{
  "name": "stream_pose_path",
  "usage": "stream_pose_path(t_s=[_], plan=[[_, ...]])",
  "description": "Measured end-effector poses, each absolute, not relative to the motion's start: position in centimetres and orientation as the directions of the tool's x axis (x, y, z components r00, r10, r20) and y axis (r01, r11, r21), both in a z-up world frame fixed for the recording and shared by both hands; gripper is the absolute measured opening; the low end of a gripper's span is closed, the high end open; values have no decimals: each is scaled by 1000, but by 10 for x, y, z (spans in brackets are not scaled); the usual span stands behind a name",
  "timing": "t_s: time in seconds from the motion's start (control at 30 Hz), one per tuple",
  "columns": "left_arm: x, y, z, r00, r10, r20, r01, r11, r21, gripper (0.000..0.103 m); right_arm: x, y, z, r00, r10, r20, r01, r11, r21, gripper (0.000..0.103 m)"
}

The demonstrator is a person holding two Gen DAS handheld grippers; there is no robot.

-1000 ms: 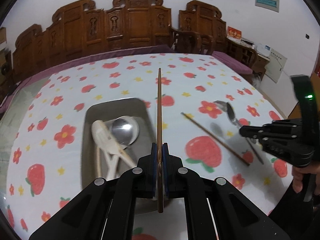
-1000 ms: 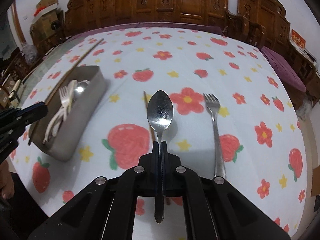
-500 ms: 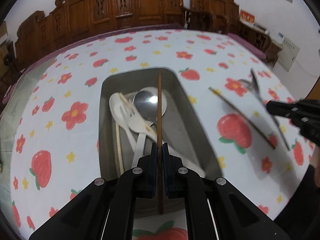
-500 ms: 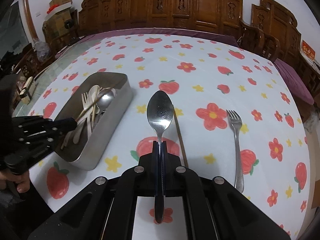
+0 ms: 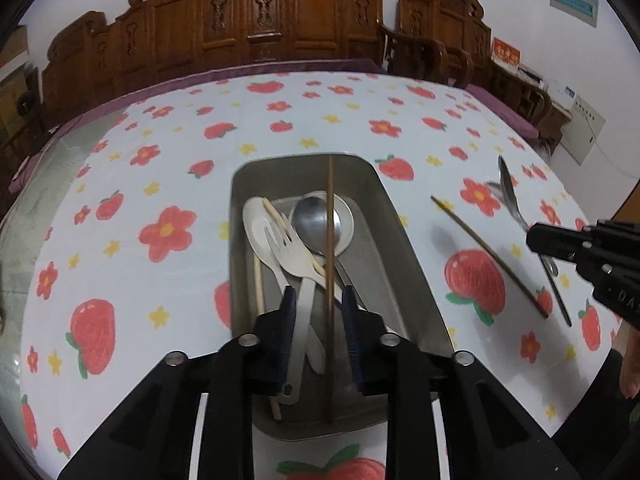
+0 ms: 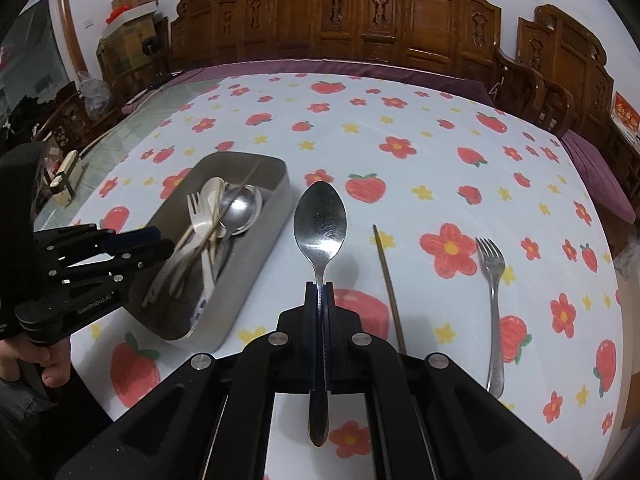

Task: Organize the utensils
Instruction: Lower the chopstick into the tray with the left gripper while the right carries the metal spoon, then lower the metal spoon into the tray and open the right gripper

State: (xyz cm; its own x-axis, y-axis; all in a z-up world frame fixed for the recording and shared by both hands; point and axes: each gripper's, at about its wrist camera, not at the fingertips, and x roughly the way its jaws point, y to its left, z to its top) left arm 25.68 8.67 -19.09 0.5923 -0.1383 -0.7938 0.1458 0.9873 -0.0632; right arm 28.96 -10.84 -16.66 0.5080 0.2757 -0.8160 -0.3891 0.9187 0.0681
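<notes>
A grey metal tray (image 5: 404, 248) holds pale plastic utensils, a metal spoon and a brown chopstick (image 5: 330, 240) that lies lengthwise in it. My left gripper (image 5: 318, 300) is open just above the tray's near end, the chopstick free between its fingers. The tray also shows in the right wrist view (image 6: 256, 264). My right gripper (image 6: 320, 292) is shut on a metal spoon (image 6: 320, 220), held above the cloth to the right of the tray. A second brown chopstick (image 6: 388, 284) and a metal fork (image 6: 494, 296) lie on the cloth further right.
The table has a white cloth with strawberries and flowers (image 6: 400, 128). Carved wooden chairs (image 6: 360, 20) line its far side. The right gripper with its spoon shows at the right edge of the left wrist view (image 5: 536, 236).
My left gripper moved over the tray, lowered and opened, letting the chopstick drop into the tray. My right gripper carried the spoon leftward, closer to the tray.
</notes>
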Motion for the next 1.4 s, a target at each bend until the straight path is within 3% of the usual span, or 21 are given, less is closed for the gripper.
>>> stream_pose_path(t_s=[0.17, 0.4, 0.57, 0.7, 0.73, 0.77, 0.93, 1.4], plan=[[254, 99, -177, 629, -138, -765, 122, 989, -78, 24, 291, -94, -163, 504, 293, -813, -408, 910, 75, 4], [251, 117, -161, 681, -105, -725, 78, 994, -71, 39, 293, -72, -159, 497, 321, -806, -438, 895, 86, 4], [252, 131, -156, 692, -86, -717, 49, 996, -73, 42, 296, -55, -157, 490, 340, -803, -456, 885, 97, 4], [251, 144, -151, 704, -69, -707, 21, 997, -76, 56, 300, -42, -158, 481, 356, -801, -467, 877, 109, 4], [252, 147, -151, 705, -56, -707, 6, 997, -73, 70, 302, -37, -158, 479, 360, -801, -471, 875, 112, 4], [252, 150, -150, 709, -42, -704, -7, 998, -67, 76, 303, -34, -158, 477, 363, -801, -474, 873, 114, 4], [253, 166, -147, 722, -20, -692, -46, 996, -78, 84, 308, -16, -159, 465, 371, -804, -492, 863, 114, 4], [253, 193, -145, 727, -6, -687, -88, 991, -101, 85, 325, 23, -183, 426, 382, -820, -489, 860, 146, 4]])
